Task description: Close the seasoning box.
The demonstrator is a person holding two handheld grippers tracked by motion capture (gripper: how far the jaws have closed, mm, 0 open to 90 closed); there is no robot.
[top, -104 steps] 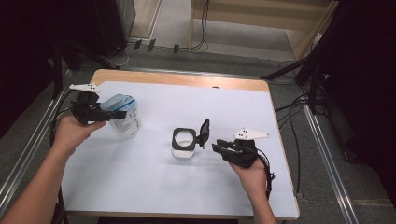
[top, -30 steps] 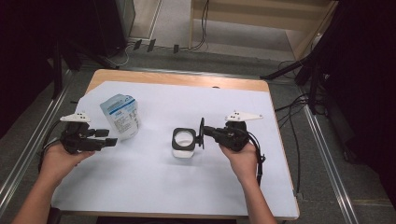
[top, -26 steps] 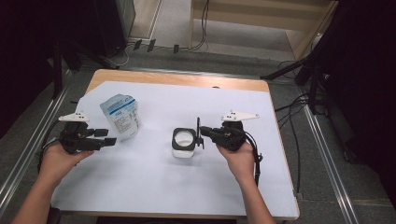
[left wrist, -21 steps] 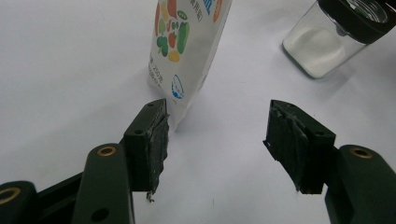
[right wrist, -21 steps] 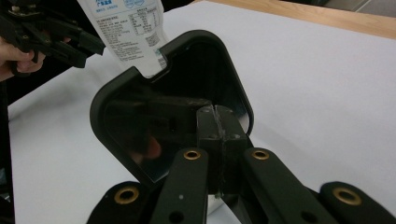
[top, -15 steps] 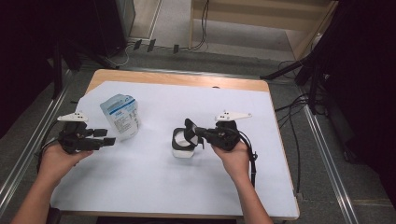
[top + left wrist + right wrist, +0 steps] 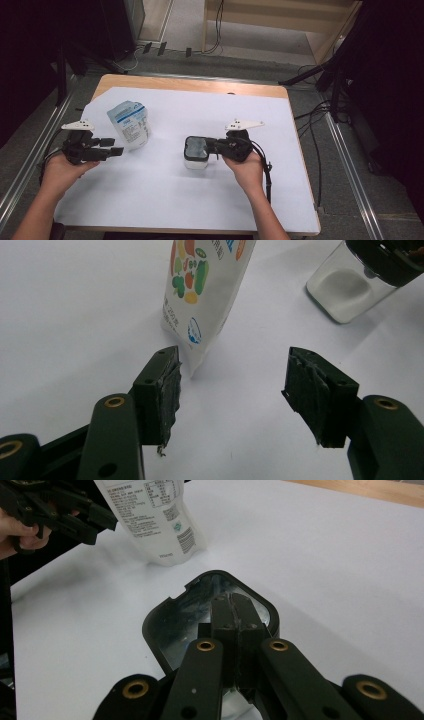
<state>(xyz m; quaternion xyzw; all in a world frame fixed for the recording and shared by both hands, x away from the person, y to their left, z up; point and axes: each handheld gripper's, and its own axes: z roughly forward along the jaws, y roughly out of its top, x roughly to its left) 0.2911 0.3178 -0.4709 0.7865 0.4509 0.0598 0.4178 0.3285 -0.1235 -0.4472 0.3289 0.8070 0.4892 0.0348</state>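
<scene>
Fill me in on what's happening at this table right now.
A person works at a table under white paper with a gripper in each hand. The right gripper, jaws shut, rests on the black-framed lid of a clear container, which lies flat on top. The left gripper is open and holds nothing, pointed at a white pouch that stands upright just beyond its jaws.

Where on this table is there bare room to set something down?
The white sheet lies bare along the far edge behind the pouch and container, across the near strip between both forearms, and right of the right gripper. It is crowded where the left gripper nears the pouch.
</scene>
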